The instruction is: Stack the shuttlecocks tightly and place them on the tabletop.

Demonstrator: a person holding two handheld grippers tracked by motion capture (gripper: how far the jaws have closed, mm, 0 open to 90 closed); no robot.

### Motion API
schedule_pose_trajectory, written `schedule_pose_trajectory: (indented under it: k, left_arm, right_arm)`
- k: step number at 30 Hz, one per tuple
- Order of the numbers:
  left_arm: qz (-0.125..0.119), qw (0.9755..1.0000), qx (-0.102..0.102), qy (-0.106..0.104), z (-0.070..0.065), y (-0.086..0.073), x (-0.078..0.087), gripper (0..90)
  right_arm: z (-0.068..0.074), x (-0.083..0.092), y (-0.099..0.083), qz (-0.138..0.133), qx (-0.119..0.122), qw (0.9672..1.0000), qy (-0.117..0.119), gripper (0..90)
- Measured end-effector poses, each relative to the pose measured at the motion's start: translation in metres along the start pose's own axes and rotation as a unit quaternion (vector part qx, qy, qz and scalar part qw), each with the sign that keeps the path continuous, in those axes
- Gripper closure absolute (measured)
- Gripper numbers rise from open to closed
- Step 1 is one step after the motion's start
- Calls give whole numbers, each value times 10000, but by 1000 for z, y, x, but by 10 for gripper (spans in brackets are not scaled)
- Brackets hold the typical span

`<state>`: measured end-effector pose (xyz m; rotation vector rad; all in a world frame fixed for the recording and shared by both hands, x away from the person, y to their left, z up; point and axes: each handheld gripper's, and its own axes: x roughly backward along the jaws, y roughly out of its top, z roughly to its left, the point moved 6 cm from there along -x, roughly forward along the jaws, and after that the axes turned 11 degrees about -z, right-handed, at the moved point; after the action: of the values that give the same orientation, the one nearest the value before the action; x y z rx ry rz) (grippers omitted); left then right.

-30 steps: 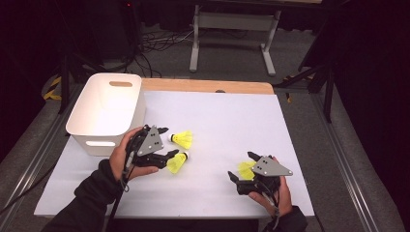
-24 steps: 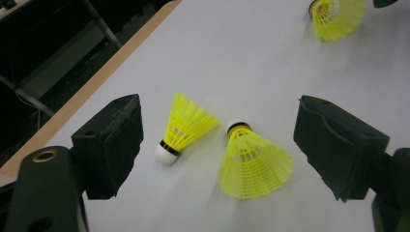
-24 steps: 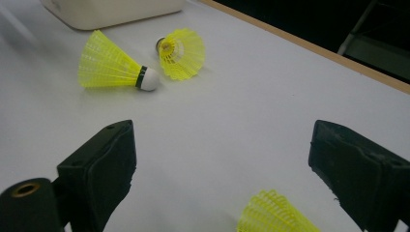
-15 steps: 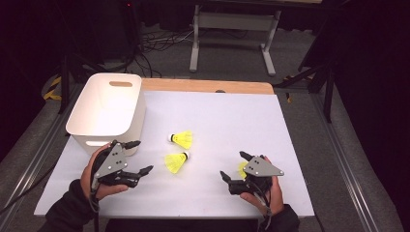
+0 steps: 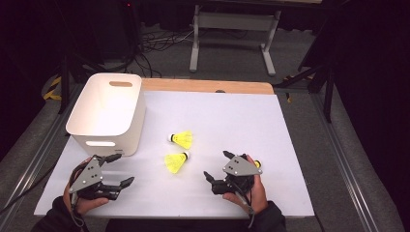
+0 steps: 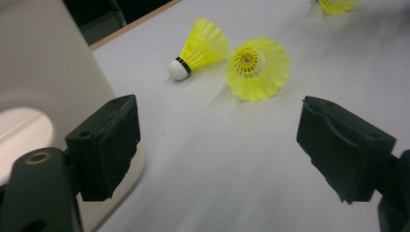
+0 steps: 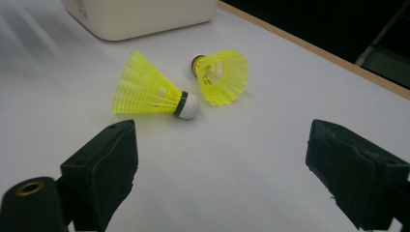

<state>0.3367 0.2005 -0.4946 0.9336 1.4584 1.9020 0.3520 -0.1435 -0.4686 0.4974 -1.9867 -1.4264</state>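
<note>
scene: white table cover (image 5: 290,145) with a white plastic bin (image 5: 109,113) at far left and yellow shuttlecocks lying loose mid-table

left gripper (image 5: 118,170): near left corner, just in front of the bin; jaws spread wide with nothing between them, and they have just been opening. In the left gripper view both pads are bare, with the bin wall beside the left one

right gripper (image 5: 216,166): near right of centre, jaws spread and empty, pointed left at the shuttlecocks; looks lined up for a reach

near shuttlecock (image 5: 175,161): on its side at centre, cork to the right, skirt to the left; between the two grippers, touched by neither

far shuttlecock (image 5: 182,139): just beyond it, cork to the left, nearer the bin; the two lie near each other, apart in the high view

third shuttlecock (image 5: 256,163): a yellow bit just behind the right hand, mostly hidden

why placed so: likely shuttlecocks laid out for sorting into the bin; the open top faces up, ready to take drops

step judged: approach, no grasp yet; right gripper is nearer the near shuttlecock

risk: light skirts may roll or crush under a hard pinch
</note>
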Motion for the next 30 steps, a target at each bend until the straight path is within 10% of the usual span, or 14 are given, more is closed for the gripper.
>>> schedule_pose_trajectory:
  k: [30]
  left_arm:
    - [-96,9996,163,202,4,-12,26,81]
  right_arm:
    - [56,-77,19,9,298,9986,437,248]
